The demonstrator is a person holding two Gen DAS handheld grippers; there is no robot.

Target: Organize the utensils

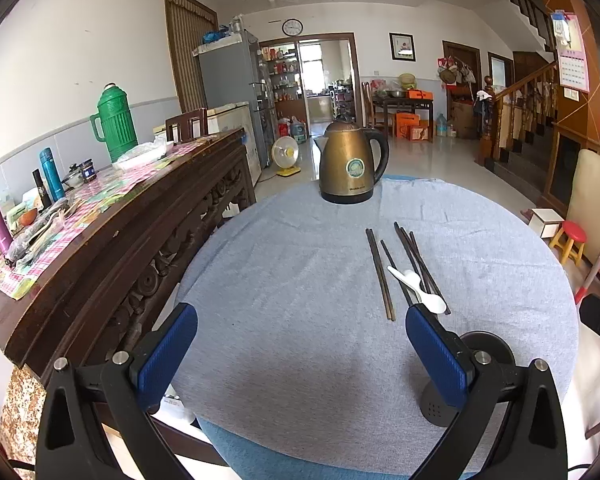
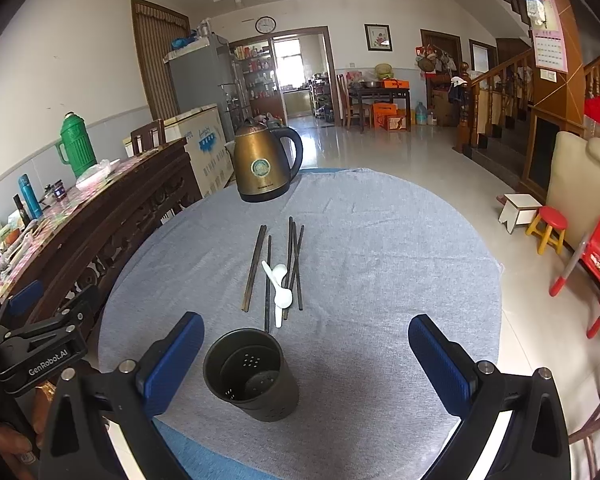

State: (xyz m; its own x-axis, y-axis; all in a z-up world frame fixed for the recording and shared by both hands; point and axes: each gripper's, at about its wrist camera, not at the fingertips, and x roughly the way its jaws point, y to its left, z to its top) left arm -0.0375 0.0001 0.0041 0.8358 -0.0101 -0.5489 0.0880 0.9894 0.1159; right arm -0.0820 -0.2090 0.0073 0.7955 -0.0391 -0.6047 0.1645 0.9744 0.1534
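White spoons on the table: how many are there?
2. One white spoon lies bowl-near at the front of the chopsticks; the other white spoon crosses it just behind, bowl toward the kettle. The holder looks empty.

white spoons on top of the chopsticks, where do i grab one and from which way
Take a white spoon by its slim handle, coming straight down from above with the right gripper, jaws closing across the handle. The spoons lie flat across the chopsticks, slightly raised off the cloth, and the bowl looks too wide and rounded for a secure pinch.
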